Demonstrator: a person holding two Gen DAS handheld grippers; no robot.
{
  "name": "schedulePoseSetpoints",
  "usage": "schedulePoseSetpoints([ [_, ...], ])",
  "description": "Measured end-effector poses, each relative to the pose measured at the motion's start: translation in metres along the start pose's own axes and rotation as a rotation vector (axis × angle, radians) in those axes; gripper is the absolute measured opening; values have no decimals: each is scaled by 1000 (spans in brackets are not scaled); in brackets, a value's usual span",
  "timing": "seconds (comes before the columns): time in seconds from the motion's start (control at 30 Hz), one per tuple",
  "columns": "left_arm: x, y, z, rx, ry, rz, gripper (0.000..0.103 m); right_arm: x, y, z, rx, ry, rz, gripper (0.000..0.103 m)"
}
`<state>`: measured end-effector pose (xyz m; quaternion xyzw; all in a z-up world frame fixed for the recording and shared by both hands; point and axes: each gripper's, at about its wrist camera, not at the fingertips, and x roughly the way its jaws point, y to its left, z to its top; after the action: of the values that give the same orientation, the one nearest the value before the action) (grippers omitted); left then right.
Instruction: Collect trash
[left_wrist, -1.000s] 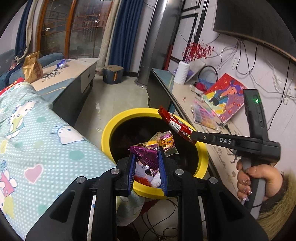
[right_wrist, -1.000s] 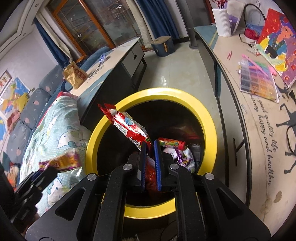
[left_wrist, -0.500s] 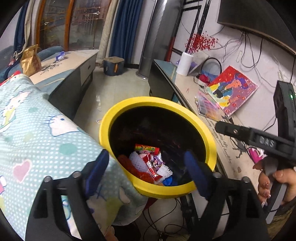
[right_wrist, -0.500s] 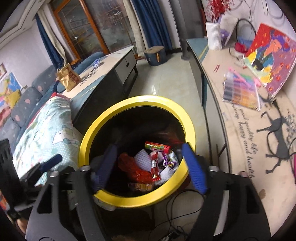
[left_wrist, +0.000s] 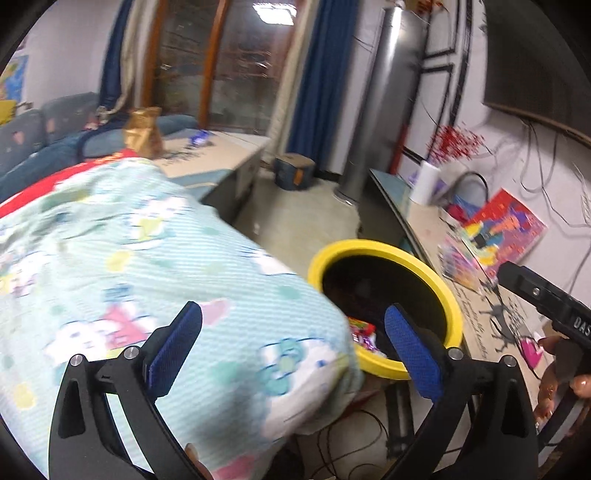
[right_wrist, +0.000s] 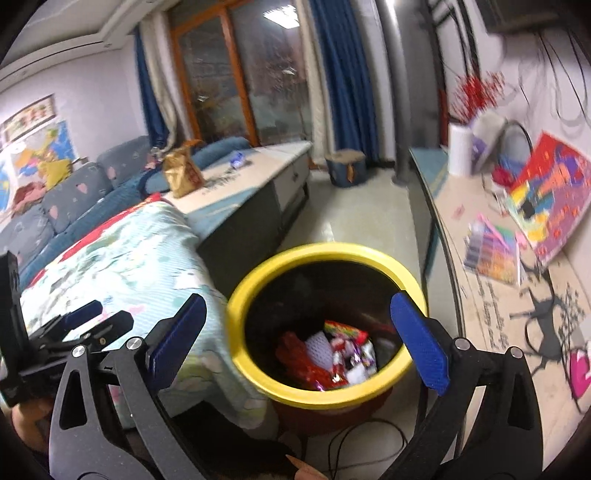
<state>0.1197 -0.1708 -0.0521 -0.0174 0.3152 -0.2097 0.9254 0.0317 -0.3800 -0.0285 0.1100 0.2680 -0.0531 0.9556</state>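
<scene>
Two large things fill the views: a patterned blanket (left_wrist: 155, 258) and, just beside it, the yellow-rimmed bin (right_wrist: 258, 280). Snack wrappers (right_wrist: 336, 354), the trash, lie in the bin's bottom. Both the left gripper (left_wrist: 291, 350) and right gripper (right_wrist: 299, 343) have jaws opening wide, nothing between them.

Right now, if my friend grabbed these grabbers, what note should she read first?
Left gripper: jaws opening wide, nothing between them.
Right gripper: the same, empty.
Wrappers lie inside the yellow bin, beside the blanket.
Done: those wrappers are binned.
Left, probably: the gold bag and small blue wrapper on the low table.
</scene>
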Motion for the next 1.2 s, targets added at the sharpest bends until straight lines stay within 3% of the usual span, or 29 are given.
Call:
schedulePoseSetpoints([
  [0.37, -82, 24, -13, -9, -170, 117, 96, -49, 68, -19, -159, -277, 24, 92],
  [0.67, -119, 25, -28, -9, -257, 143, 96, -57, 87, -31, -204, -331, 28, 92],
  [1.2, -121, 27, -31, -7, -264, 139, 97, -55, 83, -30, -182, -341, 15, 92],
])
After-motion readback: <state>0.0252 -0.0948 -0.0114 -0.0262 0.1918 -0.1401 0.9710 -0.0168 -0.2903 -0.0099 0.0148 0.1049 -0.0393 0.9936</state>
